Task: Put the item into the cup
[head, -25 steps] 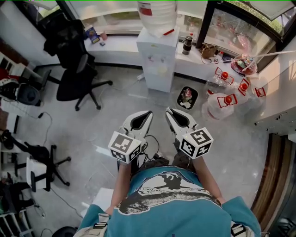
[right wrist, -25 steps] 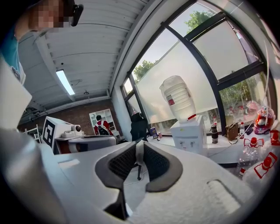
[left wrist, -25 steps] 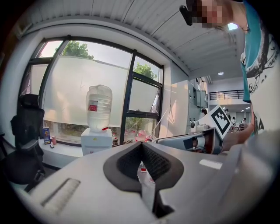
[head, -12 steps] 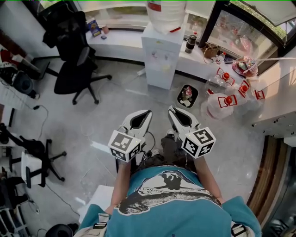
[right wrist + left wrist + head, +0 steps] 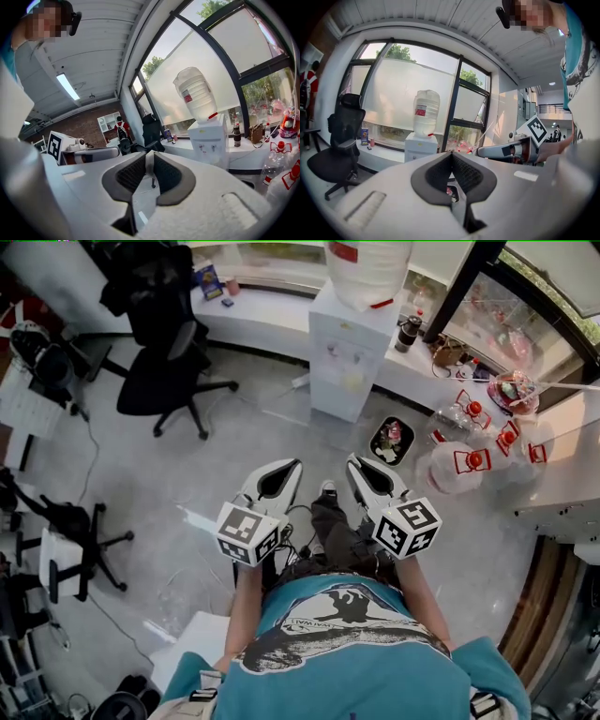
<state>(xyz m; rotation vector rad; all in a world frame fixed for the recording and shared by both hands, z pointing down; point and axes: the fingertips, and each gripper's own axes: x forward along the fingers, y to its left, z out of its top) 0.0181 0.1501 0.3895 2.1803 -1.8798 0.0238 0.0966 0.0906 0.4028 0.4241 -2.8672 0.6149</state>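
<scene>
Over the pale grey floor (image 5: 187, 465), in front of the person's teal shirt (image 5: 347, 652), the left gripper (image 5: 296, 464) and the right gripper (image 5: 352, 461) are held side by side. They are near each other but not touching, and both point away from the body and a little downward. Each carries its marker cube (image 5: 246, 533) at the back end, close to the hand. The left gripper view shows its two dark pads pressed together at the tips, with nothing caught between them. The right gripper view shows the pads of that tool very near each other, with only a thin slit at the tips. Nothing is between them, and only floor shows through the opening. Ahead of both tools stands a white water dispenser (image 5: 349, 357) with a big bottle (image 5: 370, 268) on top, against a white ledge (image 5: 262, 320) under the windows. A black bin (image 5: 391, 440) is on the floor just to the right of the dispenser's foot. Further right of it are several clear water jugs (image 5: 464, 463) with red caps. A black office chair (image 5: 173, 371) stands at the left, well apart from the dispenser. Where the item and the cup are I cannot tell, because no view shows a thing that I can recognise as either.
</scene>
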